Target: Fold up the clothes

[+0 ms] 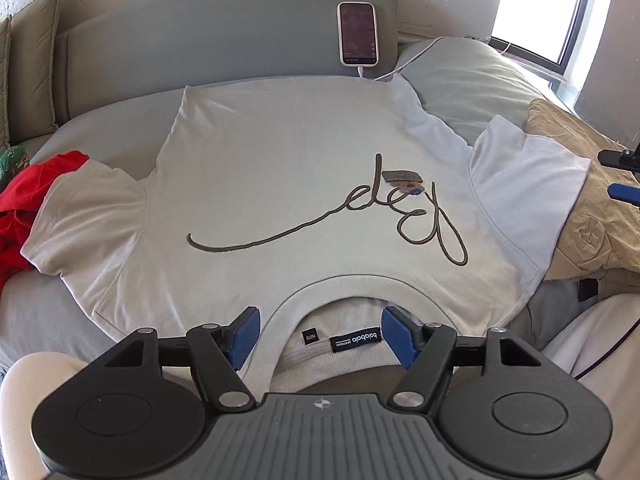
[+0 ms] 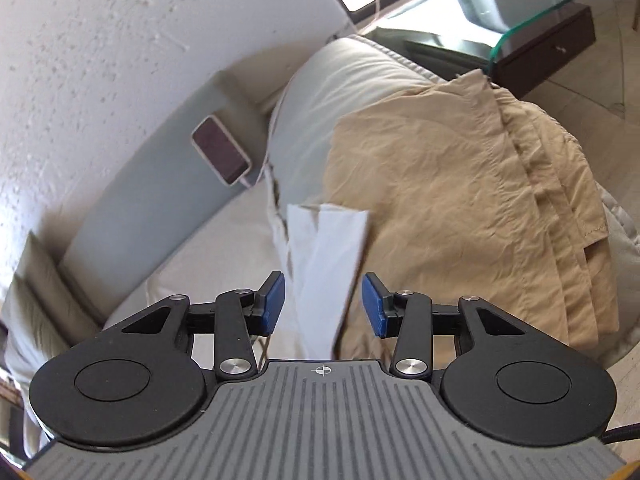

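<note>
A white T-shirt (image 1: 280, 168) with a looping dark script lies spread face up on the bed (image 1: 120, 120), its neckband nearest the left wrist camera and its hem toward the grey headboard (image 1: 220, 28). The left gripper (image 1: 320, 334) tilts steeply down over the collar, jaws spread wide to either side of the neck opening, the blue pads clear of the cloth. One sleeve lies against a red garment (image 1: 24, 200); the other sleeve (image 2: 324, 264) drapes onto folded tan trousers (image 2: 460, 200). The right gripper (image 2: 323, 305) is rolled to one side and angled down over that sleeve, jaws partly open with the white cloth running between them, neither pad pressing on it. A phone (image 1: 357, 34) on a white cable leans on the headboard
</note>
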{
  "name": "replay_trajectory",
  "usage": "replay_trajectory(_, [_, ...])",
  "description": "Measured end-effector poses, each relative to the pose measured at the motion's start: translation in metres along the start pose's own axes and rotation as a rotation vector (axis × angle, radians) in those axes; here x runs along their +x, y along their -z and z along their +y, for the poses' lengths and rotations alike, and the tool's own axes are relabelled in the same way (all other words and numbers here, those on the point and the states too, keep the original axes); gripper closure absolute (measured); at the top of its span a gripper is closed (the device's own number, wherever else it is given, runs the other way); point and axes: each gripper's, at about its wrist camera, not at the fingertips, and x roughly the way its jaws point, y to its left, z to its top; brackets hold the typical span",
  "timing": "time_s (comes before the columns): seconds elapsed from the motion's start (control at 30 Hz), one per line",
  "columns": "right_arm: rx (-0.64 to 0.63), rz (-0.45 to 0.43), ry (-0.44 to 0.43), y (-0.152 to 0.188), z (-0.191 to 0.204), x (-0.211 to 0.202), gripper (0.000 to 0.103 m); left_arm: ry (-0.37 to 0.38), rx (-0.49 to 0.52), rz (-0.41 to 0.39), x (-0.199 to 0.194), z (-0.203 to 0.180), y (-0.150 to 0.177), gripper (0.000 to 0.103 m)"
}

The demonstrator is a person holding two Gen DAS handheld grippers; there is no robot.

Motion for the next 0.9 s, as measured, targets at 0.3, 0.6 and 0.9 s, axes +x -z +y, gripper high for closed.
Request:
replay_trajectory(0.3, [0.034, -0.004, 0.007, -0.018, -0.017, 0.048, 0.075, -0.010, -0.012, 0.020, 0.012, 0.006, -0.002, 0.036])
replay_trajectory(0.6, [-0.243, -0.092, 0.145, -0.006, 0.020, 0.051, 0.102, 0.002, -0.054, 0.027, 0.012, 0.020, 0.001, 0.036])
replay_trajectory(0.9, [-0.754, -0.113, 0.143, 0.069, 0.108, 0.050, 0.102, 0.022, -0.098, 0.016, 0.007, 0.037, 0.007, 0.036])
